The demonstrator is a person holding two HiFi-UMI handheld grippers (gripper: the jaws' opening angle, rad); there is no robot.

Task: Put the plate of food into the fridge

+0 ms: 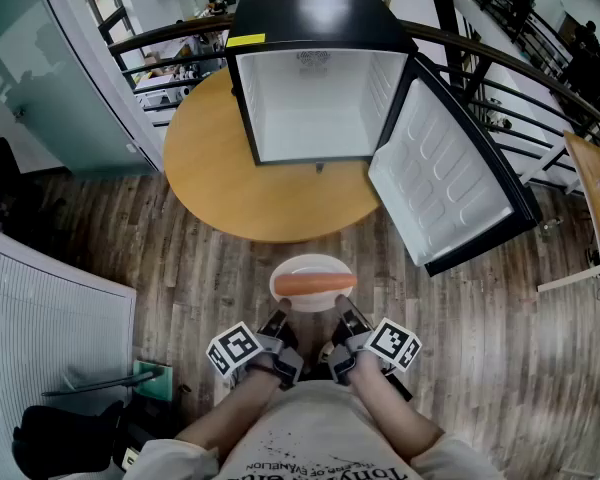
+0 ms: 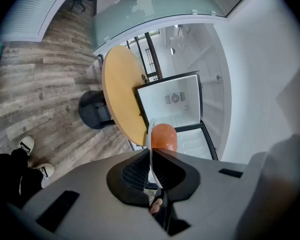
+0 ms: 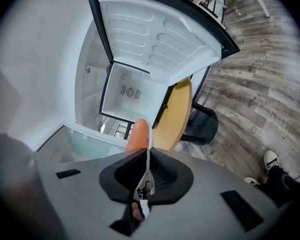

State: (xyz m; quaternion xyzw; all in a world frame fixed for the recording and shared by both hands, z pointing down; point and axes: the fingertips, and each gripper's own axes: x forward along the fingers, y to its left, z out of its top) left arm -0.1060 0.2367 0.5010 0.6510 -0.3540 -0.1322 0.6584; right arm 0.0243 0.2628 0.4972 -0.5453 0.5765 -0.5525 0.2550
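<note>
A white plate [image 1: 310, 268] carrying an orange sausage [image 1: 315, 283] hangs level above the wood floor, short of the round table. My left gripper [image 1: 281, 321] is shut on the plate's near-left rim, my right gripper [image 1: 345, 320] on its near-right rim. In the left gripper view the plate [image 2: 149, 145] runs edge-on between the jaws of the left gripper [image 2: 151, 166], the sausage [image 2: 164, 137] beyond. The right gripper view shows the plate [image 3: 148, 156] pinched in the right gripper [image 3: 147, 170], the sausage [image 3: 138, 135] past it. The black mini fridge [image 1: 316, 93] stands on the table, door [image 1: 442, 178] swung open right, interior empty.
The round wooden table [image 1: 220, 173] holds the fridge ahead of me. A railing [image 1: 525, 78] curves behind and to the right. A white panel [image 1: 40, 328] and dark items [image 1: 75, 428] lie at my left. Another table edge [image 1: 598, 193] is at far right.
</note>
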